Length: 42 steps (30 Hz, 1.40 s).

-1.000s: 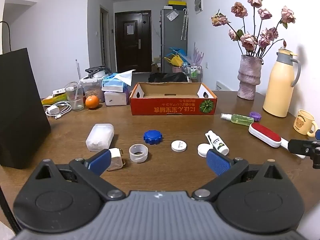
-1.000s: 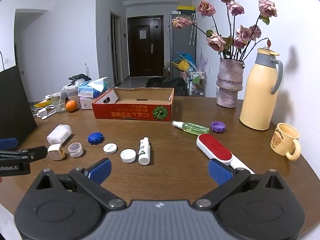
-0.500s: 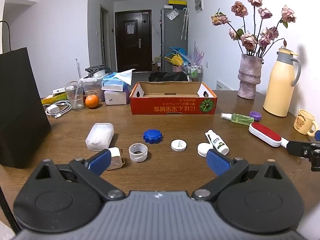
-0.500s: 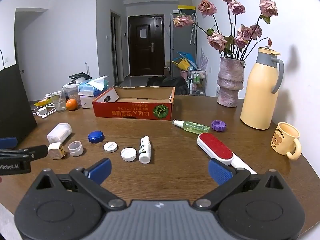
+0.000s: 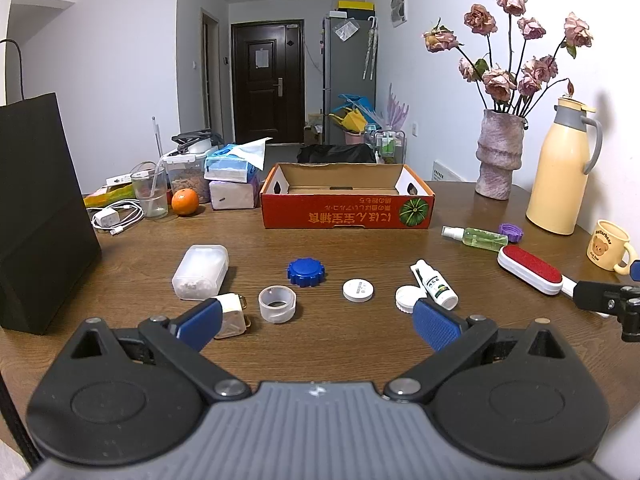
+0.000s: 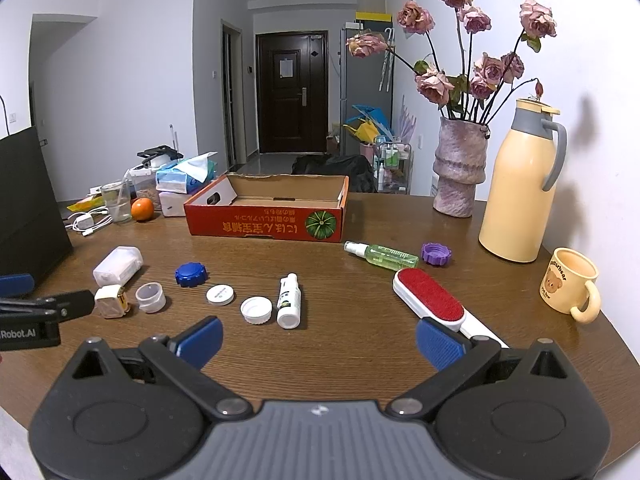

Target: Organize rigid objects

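Wooden table (image 5: 344, 344), domestic room; red cardboard box (image 5: 347, 211) as landmark. Loose items lie in a row nearer the camera than the box. Left gripper (image 5: 316, 322): fingers spread, empty, clear ring (image 5: 277, 304) just ahead. Right gripper (image 6: 318, 338): fingers spread, empty; lint brush (image 6: 430, 298) nearest, long axis running diagonally back toward the box.
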### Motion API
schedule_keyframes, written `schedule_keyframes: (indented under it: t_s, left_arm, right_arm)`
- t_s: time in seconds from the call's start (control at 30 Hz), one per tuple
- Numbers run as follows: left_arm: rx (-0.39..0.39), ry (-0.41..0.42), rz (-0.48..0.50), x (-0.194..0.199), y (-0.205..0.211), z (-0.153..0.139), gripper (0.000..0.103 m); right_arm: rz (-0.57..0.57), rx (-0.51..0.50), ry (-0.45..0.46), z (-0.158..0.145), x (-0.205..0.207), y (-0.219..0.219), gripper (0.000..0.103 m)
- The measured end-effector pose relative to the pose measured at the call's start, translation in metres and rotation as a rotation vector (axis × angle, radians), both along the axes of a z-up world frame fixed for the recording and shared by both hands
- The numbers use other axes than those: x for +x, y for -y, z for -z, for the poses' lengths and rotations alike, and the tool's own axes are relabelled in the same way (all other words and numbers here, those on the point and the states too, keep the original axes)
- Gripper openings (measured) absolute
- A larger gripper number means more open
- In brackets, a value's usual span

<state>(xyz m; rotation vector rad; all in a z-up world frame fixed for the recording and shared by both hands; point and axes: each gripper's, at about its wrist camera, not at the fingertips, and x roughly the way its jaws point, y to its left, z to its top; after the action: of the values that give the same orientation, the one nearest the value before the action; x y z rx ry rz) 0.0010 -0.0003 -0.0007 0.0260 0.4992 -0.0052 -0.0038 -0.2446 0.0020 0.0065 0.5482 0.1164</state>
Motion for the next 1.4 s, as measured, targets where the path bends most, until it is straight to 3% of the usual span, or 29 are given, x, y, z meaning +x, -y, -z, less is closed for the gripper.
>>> schedule_keyframes:
  t_s: [1.4]
  left_arm:
    - [-0.008, 0.005, 0.002, -0.0054, 0.0024, -0.003, 0.103]
  right_arm:
    - [-0.002, -0.006, 0.009, -0.003, -0.0009, -0.0029, 0.103]
